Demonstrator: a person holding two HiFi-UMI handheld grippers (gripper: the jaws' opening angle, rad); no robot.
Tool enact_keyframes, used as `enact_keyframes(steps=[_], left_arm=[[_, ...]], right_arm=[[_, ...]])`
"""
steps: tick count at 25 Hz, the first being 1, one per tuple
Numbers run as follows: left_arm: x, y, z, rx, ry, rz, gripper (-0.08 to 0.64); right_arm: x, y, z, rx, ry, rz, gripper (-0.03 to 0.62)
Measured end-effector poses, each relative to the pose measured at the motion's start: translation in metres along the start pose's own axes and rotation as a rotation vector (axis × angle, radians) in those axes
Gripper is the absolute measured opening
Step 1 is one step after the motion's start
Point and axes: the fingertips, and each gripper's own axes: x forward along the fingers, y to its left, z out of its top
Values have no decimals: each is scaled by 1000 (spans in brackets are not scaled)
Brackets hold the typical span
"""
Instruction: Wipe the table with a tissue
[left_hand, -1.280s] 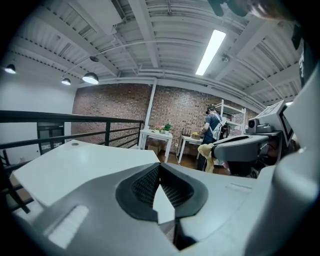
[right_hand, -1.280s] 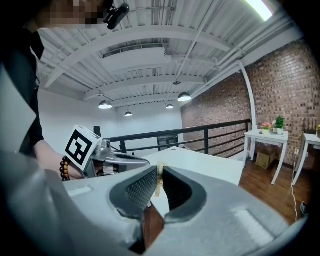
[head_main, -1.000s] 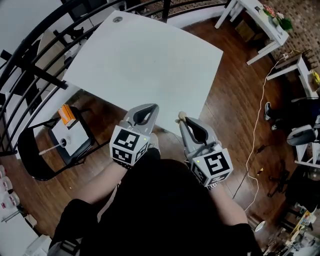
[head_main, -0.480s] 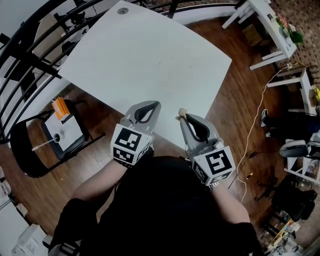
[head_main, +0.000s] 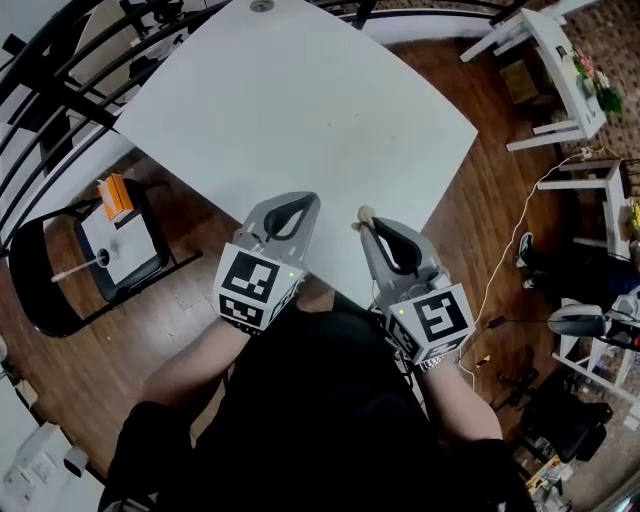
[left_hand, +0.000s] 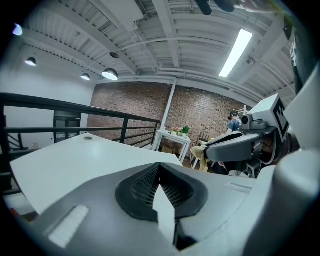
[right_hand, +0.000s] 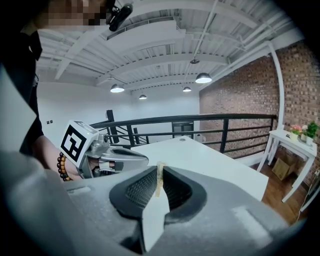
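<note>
tissue is a small beige wad pinched by right gripper

The 2 jaws of the left gripper are pressed together, nothing held between them. Past the fingers, to their left, a white table is seen, backed by a railing. To their right the right gripper is seen, a tissue at its tip.
</note>
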Motion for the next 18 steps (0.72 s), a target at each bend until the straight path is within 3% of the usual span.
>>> enact_keyframes(steps=[9, 18], left_arm=[[34, 22, -3, -14, 10, 145, 13], [80, 54, -25, -83, 49, 291, 13]], right_arm=[[42, -47, -15, -15, 31, 118, 26], [111, -83, -39, -85, 78, 254, 26]])
